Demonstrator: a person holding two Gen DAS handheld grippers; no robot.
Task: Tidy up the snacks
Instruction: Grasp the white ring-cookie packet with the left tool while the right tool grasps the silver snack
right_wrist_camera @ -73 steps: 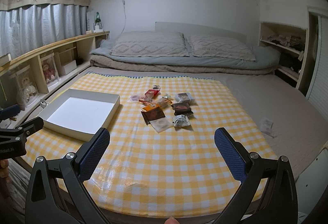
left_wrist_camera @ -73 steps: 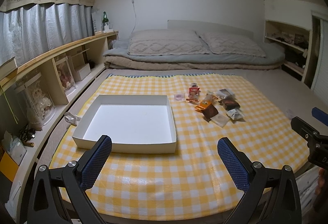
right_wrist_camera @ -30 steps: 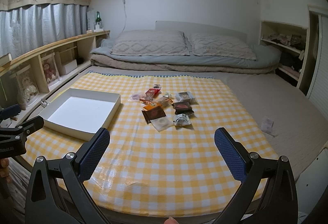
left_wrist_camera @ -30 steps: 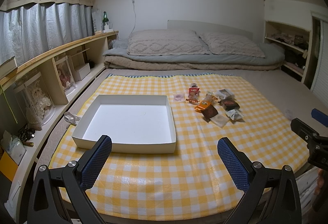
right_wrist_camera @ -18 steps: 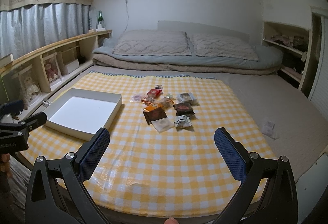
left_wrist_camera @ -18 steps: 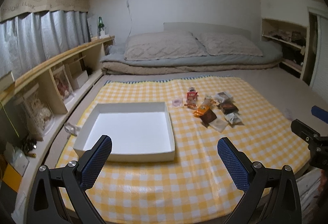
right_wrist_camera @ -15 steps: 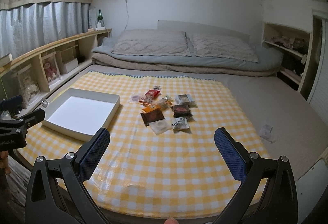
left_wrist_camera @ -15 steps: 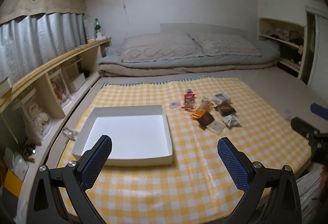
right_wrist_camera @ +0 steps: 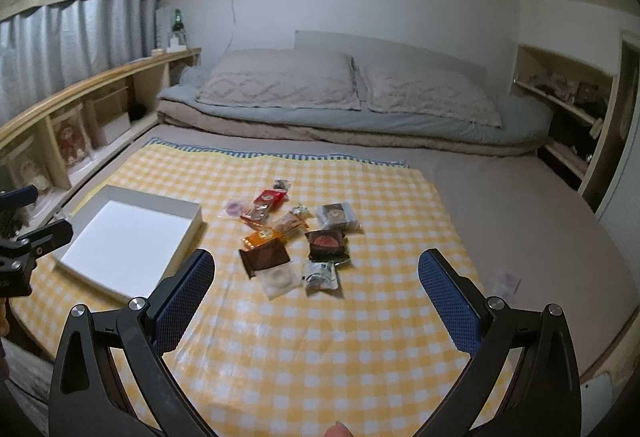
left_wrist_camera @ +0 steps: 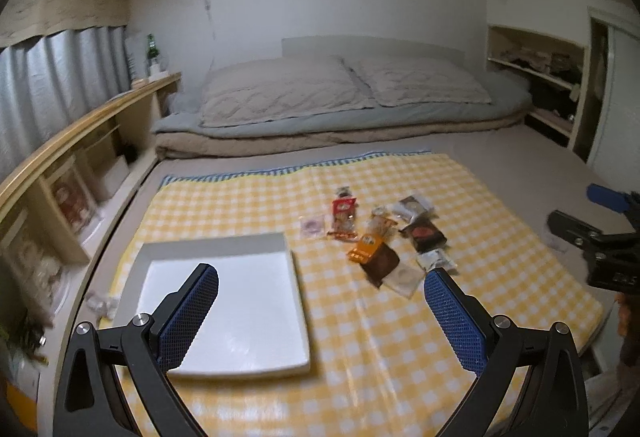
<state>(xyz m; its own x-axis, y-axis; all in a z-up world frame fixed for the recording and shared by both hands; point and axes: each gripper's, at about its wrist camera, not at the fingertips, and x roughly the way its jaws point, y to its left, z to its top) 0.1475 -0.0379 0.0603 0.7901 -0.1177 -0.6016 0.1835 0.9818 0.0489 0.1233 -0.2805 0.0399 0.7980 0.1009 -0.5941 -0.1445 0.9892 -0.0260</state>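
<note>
A pile of small snack packets (left_wrist_camera: 380, 237) lies on the yellow checked cloth (left_wrist_camera: 360, 337), right of an empty white box (left_wrist_camera: 224, 301). In the right wrist view the packets (right_wrist_camera: 296, 237) lie ahead of centre and the box (right_wrist_camera: 128, 241) is to the left. My left gripper (left_wrist_camera: 320, 301) is open and empty, above the box's near right corner. My right gripper (right_wrist_camera: 316, 285) is open and empty, above the cloth just short of the packets. Each gripper shows at the edge of the other's view.
The cloth covers the near part of a bed; folded bedding and two pillows (left_wrist_camera: 340, 93) lie at the far end. Wooden shelves (left_wrist_camera: 60, 173) with curtains run along the left. An alcove shelf (left_wrist_camera: 536, 77) is at the right. A small paper (right_wrist_camera: 506, 281) lies right of the cloth.
Both grippers have moved forward over the cloth and tilted down; the box and packets now appear closer. Both stayed open. Nothing on the cloth moved.
</note>
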